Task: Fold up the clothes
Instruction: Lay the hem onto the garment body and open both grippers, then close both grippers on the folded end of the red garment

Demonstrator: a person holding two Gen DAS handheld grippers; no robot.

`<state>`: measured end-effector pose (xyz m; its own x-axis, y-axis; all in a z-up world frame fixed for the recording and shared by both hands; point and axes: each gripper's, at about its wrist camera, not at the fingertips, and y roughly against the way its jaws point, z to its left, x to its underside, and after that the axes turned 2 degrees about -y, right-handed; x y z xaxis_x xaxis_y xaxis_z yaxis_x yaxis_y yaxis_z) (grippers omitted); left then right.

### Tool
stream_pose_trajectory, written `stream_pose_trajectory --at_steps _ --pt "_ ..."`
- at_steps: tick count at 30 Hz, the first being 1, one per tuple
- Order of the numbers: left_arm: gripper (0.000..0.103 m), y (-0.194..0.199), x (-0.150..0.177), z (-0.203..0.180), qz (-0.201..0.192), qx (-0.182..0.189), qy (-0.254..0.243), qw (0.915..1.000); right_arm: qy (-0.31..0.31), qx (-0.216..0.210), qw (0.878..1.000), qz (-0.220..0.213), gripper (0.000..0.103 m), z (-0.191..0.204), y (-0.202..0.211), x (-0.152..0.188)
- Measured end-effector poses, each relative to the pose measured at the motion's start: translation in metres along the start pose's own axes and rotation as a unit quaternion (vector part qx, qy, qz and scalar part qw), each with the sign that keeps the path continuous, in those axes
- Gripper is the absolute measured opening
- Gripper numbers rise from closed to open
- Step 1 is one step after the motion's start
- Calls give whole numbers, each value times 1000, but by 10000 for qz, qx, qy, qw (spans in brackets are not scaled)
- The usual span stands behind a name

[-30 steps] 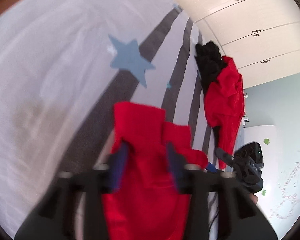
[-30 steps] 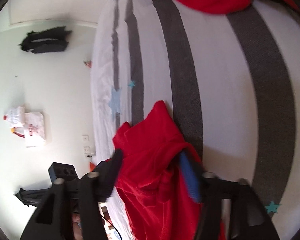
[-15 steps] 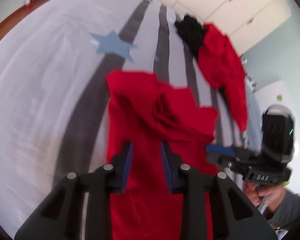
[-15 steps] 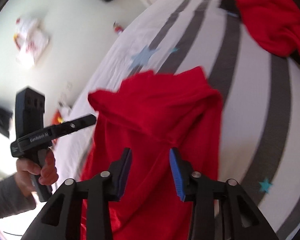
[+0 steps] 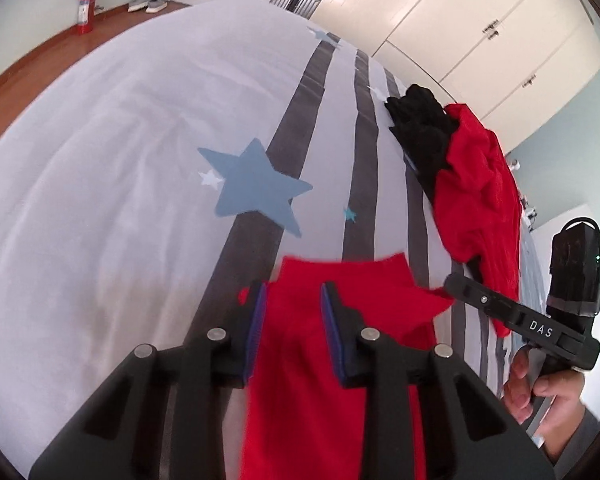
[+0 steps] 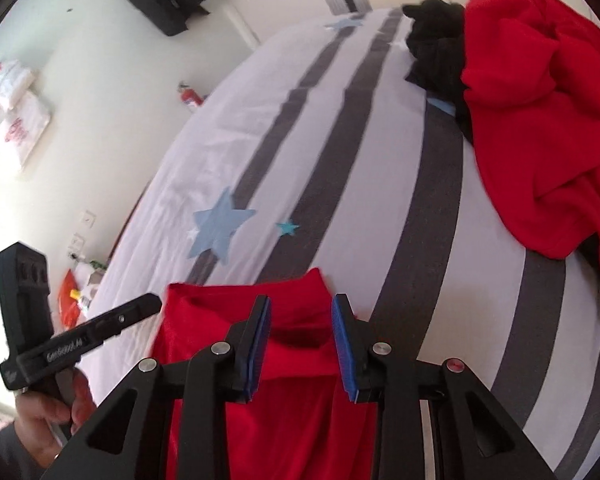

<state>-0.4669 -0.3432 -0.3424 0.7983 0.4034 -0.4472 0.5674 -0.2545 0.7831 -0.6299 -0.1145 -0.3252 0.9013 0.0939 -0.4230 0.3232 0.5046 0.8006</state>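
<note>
A red garment (image 5: 360,276) lies spread on the near part of a white bed (image 5: 120,160) with grey stripes and blue stars. My left gripper (image 5: 292,300) is open, its blue-padded fingers (image 5: 256,320) straddling the cloth just short of its far edge. My right gripper (image 6: 300,312) is also open over the same red garment (image 6: 292,292), near a raised fold. Each gripper shows in the other's view, held by a hand: the right gripper (image 5: 452,282) is at the garment's right, the left gripper (image 6: 156,300) at its left.
A heap of red cloth (image 5: 480,192) and black cloth (image 5: 420,120) sits at the bed's far right. Beyond the bed are white wardrobes (image 5: 480,20), a fire extinguisher (image 5: 85,8) and shoes (image 5: 148,2) on a wooden floor. Bags (image 6: 16,128) hang on the left wall.
Both views swung from tilted to level. The crumpled red garment now lies flatter, and both grippers have drawn back so that its far edge sits just ahead of the fingertips.
</note>
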Motion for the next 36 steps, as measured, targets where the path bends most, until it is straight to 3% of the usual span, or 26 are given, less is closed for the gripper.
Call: stream_pose_trajectory --at_steps 5,7,10,13,17,22,27,31,36 --pt "26 17 43 -3 236 -229 -572 9978 325 20 9992 251 29 -5 22 55" --pt "26 8 55 1 501 -415 -649 9958 586 300 9974 310 29 -3 22 77" --pt "26 3 61 13 591 -427 -393 9966 536 377 9969 439 29 -9 18 96" --pt "26 1 54 10 444 -456 -434 9970 446 404 9975 371 29 -14 13 92" --pt "27 -14 34 1 373 -569 -635 9957 397 519 9978 146 29 -11 0 60" --pt "27 -32 18 -4 429 -770 -749 9933 13 785 9966 255 29 -21 -27 16" --pt "31 -30 15 4 366 -716 -578 9951 92 794 9952 558 29 -23 -56 -10" --pt "32 -13 13 17 98 -795 -330 9962 -125 789 9958 451 31 -32 -42 -14" --pt "32 22 26 37 93 -637 -106 9979 83 628 9978 185 34 -35 11 23"
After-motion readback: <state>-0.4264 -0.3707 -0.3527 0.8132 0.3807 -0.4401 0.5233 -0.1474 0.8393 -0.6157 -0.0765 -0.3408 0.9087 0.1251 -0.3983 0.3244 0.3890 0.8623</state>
